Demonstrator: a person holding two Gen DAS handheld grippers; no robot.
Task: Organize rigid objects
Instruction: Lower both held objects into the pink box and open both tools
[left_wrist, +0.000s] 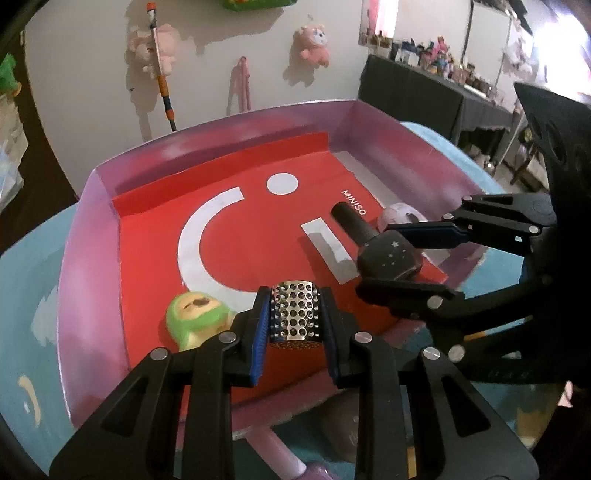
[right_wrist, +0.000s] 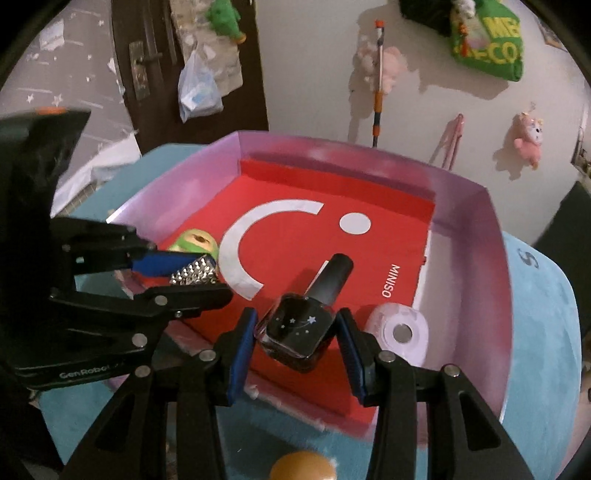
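Note:
A pink box (left_wrist: 88, 258) with a red MINISO liner sits on a blue surface; it also shows in the right wrist view (right_wrist: 491, 258). My left gripper (left_wrist: 293, 317) is shut on a perforated metal grater (left_wrist: 293, 310) over the box's near edge; the grater also shows in the right wrist view (right_wrist: 194, 275). My right gripper (right_wrist: 295, 332) is shut on a black nail polish bottle with white stars (right_wrist: 303, 328), held over the liner; the bottle also shows in the left wrist view (left_wrist: 384, 254).
A green and yellow toy figure (left_wrist: 194, 319) lies in the box beside the left gripper. A pale roll of tape (right_wrist: 400, 332) lies in the box's right corner. An orange ball (right_wrist: 303, 467) sits on the blue surface at the front. Plush toys hang on the wall behind.

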